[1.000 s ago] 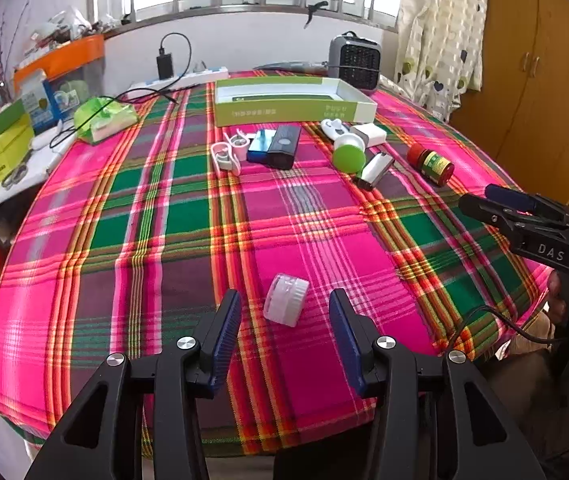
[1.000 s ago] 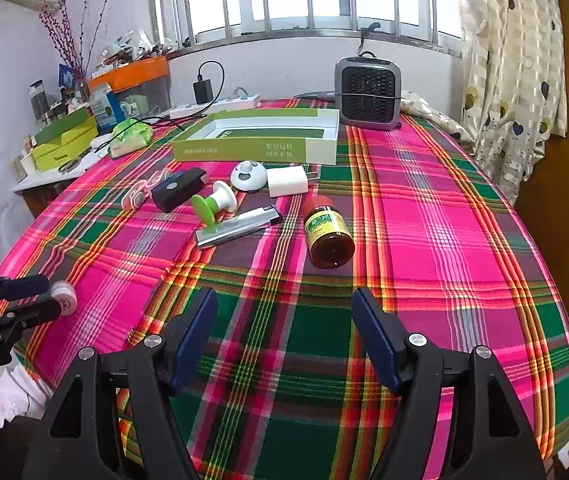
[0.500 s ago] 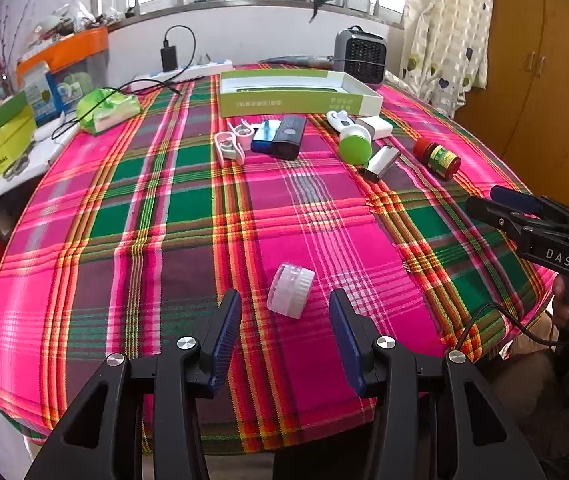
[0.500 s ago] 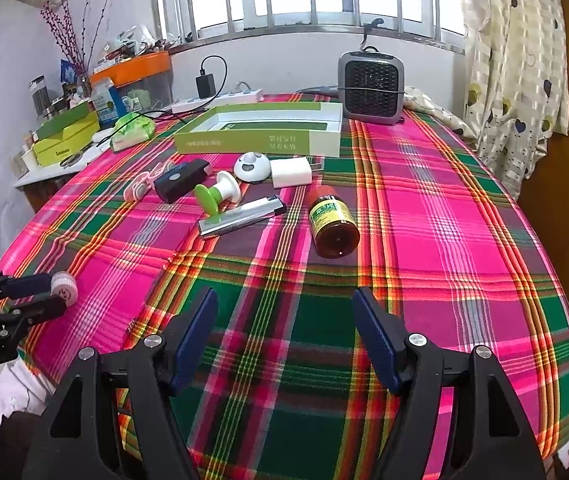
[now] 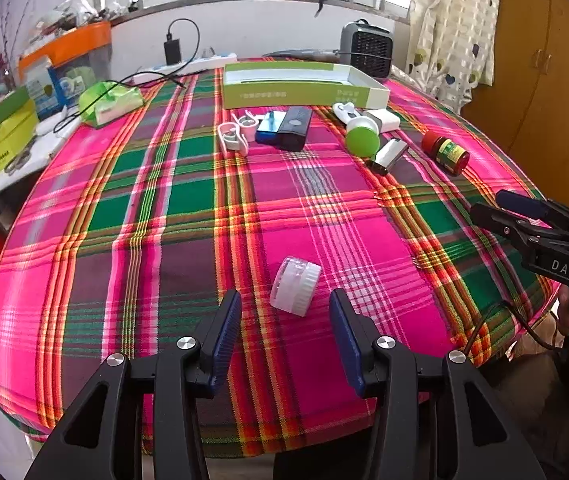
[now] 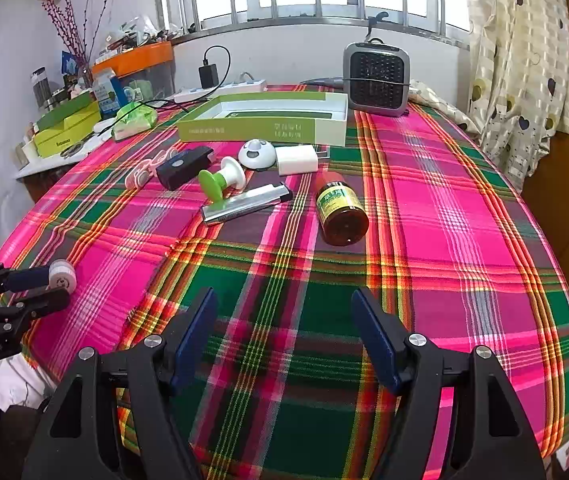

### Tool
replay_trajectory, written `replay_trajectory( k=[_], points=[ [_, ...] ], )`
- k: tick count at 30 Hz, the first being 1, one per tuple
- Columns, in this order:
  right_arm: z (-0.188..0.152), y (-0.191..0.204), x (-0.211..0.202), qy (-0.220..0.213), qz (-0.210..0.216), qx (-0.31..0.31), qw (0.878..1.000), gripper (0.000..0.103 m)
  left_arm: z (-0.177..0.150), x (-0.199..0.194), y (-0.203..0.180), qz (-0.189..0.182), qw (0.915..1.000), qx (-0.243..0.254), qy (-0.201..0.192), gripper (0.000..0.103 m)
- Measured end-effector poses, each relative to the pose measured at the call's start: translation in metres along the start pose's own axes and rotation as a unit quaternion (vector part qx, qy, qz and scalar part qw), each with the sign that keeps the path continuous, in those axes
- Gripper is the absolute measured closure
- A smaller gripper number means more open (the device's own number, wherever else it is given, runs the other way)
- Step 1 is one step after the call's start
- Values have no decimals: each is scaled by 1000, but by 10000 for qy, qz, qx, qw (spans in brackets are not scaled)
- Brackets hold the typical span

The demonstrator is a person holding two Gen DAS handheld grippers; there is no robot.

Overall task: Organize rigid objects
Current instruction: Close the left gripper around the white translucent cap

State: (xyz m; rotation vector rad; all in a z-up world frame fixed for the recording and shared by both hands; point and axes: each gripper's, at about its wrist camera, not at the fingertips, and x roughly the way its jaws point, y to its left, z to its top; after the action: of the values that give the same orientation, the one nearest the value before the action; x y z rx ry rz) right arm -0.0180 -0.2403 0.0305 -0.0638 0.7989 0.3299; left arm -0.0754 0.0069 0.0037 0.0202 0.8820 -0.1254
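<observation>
A small white translucent jar (image 5: 295, 285) lies on its side on the plaid tablecloth, just ahead of my open left gripper (image 5: 285, 316), not between the pads. From the right wrist the same jar (image 6: 62, 274) sits beside the left gripper's fingers (image 6: 24, 280). My right gripper (image 6: 284, 322) is open over bare cloth, short of a brown jar (image 6: 341, 210) with a red lid. Farther back lie a silver lighter (image 6: 246, 204), a green-and-white spool (image 6: 222, 179), a white charger (image 6: 296, 159), a black box (image 6: 182, 167) and an open green box (image 6: 264, 120).
A grey heater (image 6: 376, 79) and a power strip (image 6: 220, 91) stand at the table's (image 6: 464, 240) far edge. A side shelf (image 5: 0, 136) at the left holds yellow-green boxes. White clips (image 5: 232, 136) and a blue box (image 5: 268, 128) lie mid-table. A curtain hangs at right.
The left gripper has drawn back and risen a little, so the white jar now sits slightly farther ahead of its pads. The right gripper has barely moved; both stay open.
</observation>
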Motion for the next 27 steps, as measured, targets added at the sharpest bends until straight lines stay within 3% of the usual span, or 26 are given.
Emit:
replay_trajectory(
  k=[17, 27],
  points=[
    [4, -10, 4, 43, -96, 165, 9998, 33, 6, 7, 2, -23, 10000, -38, -52, 59],
    [6, -14, 7, 74, -137, 197, 9997, 33, 6, 6, 2, 37, 10000, -19, -90, 80]
  ],
)
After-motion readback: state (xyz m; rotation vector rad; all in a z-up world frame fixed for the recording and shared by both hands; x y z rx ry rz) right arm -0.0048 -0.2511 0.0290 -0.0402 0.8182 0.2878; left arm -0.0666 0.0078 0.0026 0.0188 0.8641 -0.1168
